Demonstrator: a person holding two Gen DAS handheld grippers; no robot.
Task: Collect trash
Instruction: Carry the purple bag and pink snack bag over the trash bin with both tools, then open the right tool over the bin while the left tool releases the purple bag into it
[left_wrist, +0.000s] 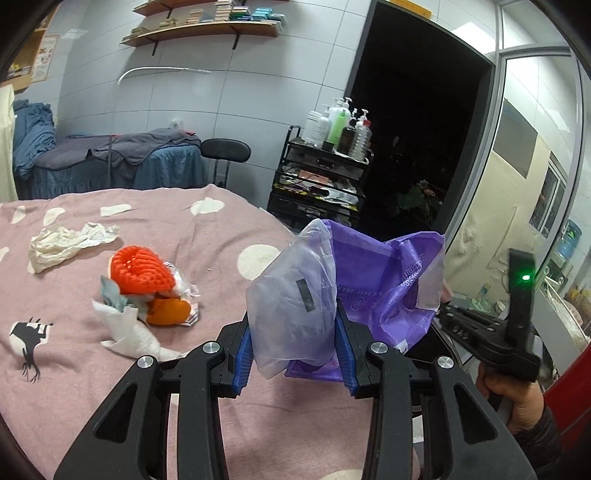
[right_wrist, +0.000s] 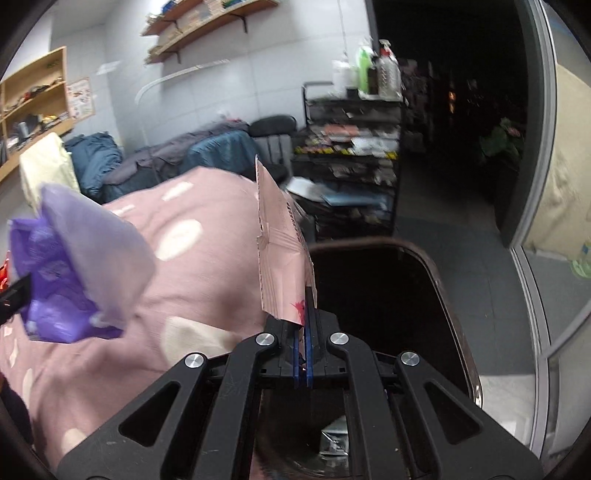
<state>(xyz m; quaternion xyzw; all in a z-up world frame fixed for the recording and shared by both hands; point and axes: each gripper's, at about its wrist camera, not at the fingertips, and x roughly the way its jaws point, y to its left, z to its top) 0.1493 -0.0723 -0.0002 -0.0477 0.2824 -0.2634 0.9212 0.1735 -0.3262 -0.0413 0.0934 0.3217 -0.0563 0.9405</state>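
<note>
My left gripper (left_wrist: 293, 321) is shut on a bunch of plastic bags (left_wrist: 354, 280), one clear and one purple, held above the pink bed cover (left_wrist: 177, 240). The same bags (right_wrist: 74, 273) show at the left of the right wrist view. My right gripper (right_wrist: 304, 314) is shut on a flat pink wrapper (right_wrist: 280, 254) that stands upright over the rim of a dark trash bin (right_wrist: 447, 306). On the bed lie a crumpled tissue (left_wrist: 66, 242), an orange foam net with orange peel (left_wrist: 147, 284) and a white tissue (left_wrist: 133, 332).
A black rack (left_wrist: 317, 184) with pump bottles stands beyond the bed, by a dark doorway. A second bed with blue and grey covers (left_wrist: 110, 162) is at the back left. Some crumpled trash (right_wrist: 334, 439) lies in the bin. A person's hand (left_wrist: 517, 402) holds the right gripper.
</note>
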